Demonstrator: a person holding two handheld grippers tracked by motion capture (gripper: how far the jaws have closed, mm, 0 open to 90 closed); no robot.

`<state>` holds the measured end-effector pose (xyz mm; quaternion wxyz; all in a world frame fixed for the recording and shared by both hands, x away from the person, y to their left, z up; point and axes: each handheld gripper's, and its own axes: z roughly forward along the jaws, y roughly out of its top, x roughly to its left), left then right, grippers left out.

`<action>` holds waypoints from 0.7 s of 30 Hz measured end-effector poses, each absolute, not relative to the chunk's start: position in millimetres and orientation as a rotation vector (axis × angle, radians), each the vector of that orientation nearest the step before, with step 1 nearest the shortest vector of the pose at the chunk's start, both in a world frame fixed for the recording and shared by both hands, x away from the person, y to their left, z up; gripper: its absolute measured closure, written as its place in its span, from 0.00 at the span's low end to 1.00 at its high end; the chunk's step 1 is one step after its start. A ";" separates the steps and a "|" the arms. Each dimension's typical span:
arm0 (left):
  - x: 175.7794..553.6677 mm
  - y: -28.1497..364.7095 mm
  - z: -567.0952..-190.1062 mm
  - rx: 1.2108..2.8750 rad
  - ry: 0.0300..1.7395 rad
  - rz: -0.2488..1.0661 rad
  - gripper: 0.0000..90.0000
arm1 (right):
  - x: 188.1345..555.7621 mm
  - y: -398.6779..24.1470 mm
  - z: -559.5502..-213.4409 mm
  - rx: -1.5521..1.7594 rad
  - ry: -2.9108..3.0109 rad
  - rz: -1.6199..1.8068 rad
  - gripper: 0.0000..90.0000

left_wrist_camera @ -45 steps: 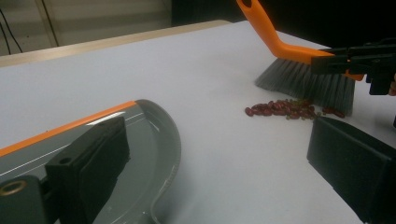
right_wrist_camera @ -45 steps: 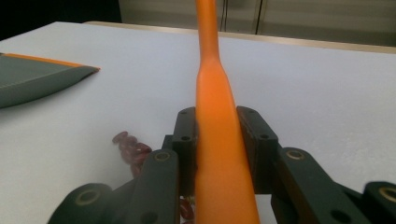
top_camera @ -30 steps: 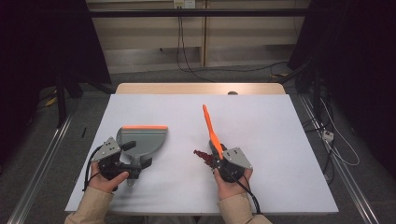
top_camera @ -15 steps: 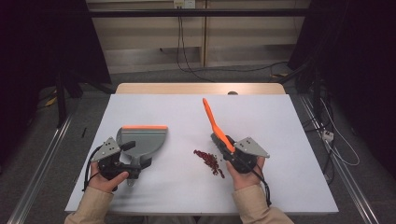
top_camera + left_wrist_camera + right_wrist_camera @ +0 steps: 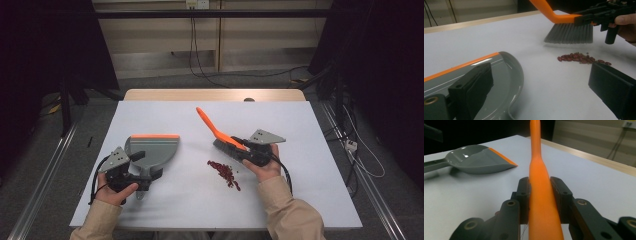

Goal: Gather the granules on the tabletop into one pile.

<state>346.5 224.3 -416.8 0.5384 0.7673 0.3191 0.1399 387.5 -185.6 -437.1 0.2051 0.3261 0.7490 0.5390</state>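
Sweeping stage, judged from the layout: the right gripper (image 5: 246, 148) is clamped on the orange handle of a brush (image 5: 215, 131), its grey bristles lifted just clear of the white worktop (image 5: 300, 200) on the far side of a small heap of red beans (image 5: 223, 173). The left gripper (image 5: 131, 170) lies at the handle end of a grey dustpan (image 5: 152, 150) resting flat on the worktop, well apart from the beans; its jaws look spread in the left gripper view, though whether they grip the handle cannot be told. The next move probably calls for lowering the bristles behind the beans and bringing the dustpan's lip close beside them.
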 end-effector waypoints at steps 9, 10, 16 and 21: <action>348.2 225.0 -419.1 1.830 0.776 0.330 0.06 | 414.6 -173.9 -447.1 0.701 2.246 1.569 0.79; 348.5 225.0 -419.1 1.829 0.777 0.329 0.06 | 416.9 -174.4 -449.1 0.688 2.249 1.590 0.79; 348.2 225.0 -420.4 1.835 0.782 0.332 0.06 | 414.9 -186.2 -452.3 0.561 2.338 1.634 0.79; 347.1 223.5 -420.1 1.836 0.781 0.332 0.06 | 402.0 -186.1 -448.3 0.471 2.395 1.586 0.79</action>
